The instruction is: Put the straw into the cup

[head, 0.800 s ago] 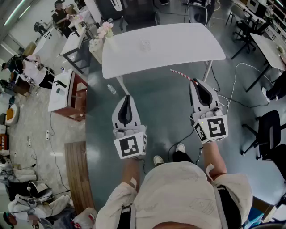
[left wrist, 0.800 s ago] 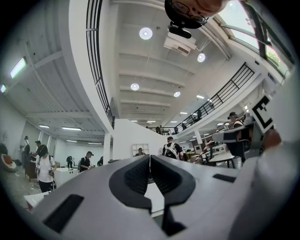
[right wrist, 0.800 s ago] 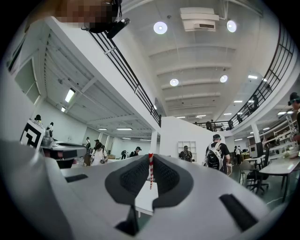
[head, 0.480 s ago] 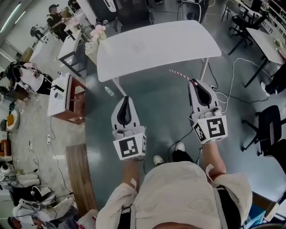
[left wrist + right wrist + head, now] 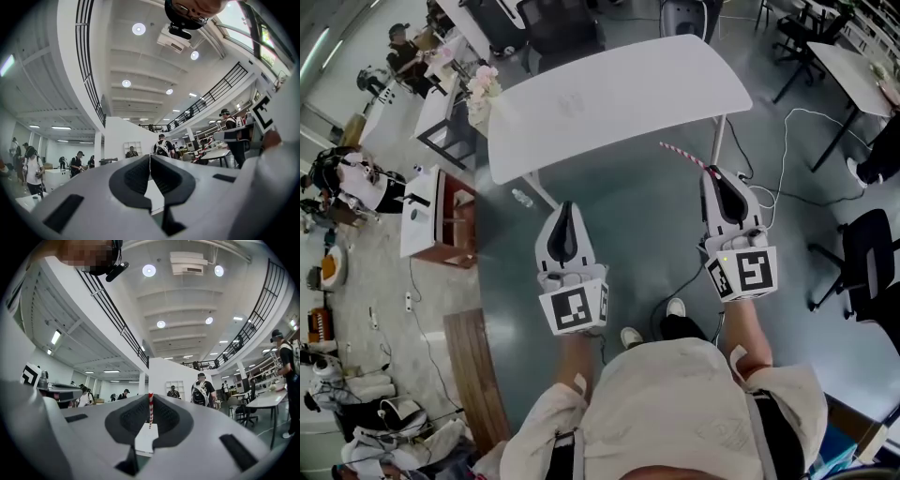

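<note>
A red-and-white striped straw [image 5: 683, 156] sticks out up and to the left from the tip of my right gripper [image 5: 713, 174], which is shut on it. From the right gripper view the straw [image 5: 150, 408] stands upright between the closed jaws of the right gripper [image 5: 150, 417]. My left gripper [image 5: 565, 210] is shut with nothing in it; in the left gripper view the left gripper [image 5: 150, 161] has its jaws meeting. Both are held over the floor, short of the white table [image 5: 675, 75]. A faint clear shape [image 5: 572, 101] lies on the table, too small to tell.
Desks and black chairs [image 5: 874, 267] stand at the right, with cables [image 5: 787, 155] on the floor. At the left are a wooden cabinet [image 5: 441, 214], a bottle [image 5: 522, 198] on the floor and flowers [image 5: 483, 82]. Several people are at the far left.
The table and room have slid left in the head view. Both grippers keep nearly the same place and stay shut, the right one still with the straw.
</note>
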Demonstrator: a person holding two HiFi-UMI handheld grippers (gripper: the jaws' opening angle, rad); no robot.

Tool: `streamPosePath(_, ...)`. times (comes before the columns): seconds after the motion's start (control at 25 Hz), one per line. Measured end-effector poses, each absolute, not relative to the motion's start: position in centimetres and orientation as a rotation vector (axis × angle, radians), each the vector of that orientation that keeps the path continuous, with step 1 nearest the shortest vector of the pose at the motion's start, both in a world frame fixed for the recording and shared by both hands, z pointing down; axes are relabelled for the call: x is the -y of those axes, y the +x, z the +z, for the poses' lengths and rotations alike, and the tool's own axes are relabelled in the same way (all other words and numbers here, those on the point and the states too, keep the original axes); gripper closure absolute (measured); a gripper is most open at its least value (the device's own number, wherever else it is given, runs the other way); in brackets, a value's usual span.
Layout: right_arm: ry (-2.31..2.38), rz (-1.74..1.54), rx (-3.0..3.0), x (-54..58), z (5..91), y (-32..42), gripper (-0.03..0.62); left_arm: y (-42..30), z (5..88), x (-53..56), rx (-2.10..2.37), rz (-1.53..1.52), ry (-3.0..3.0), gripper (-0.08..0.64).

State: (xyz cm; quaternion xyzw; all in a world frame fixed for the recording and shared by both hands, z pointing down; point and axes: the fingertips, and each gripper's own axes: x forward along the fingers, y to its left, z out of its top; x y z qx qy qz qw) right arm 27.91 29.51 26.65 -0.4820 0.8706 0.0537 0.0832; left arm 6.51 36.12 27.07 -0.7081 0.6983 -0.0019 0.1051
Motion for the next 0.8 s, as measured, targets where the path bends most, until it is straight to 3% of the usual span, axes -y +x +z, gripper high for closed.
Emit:
streamPosePath(0.4,-1.494,0.077,-2.513,-23.5,27.7,37.2,0.569,13.9,27.9,-30.6,-2.066,-0.032,-2.086,0.554)
streamPosePath(0.8,-1.440,0.068,-2.547,-19.7,28.3,36.5,0.569,13.7,28.0,-27.5,-2.092,-0.030,-2.039,0.554)
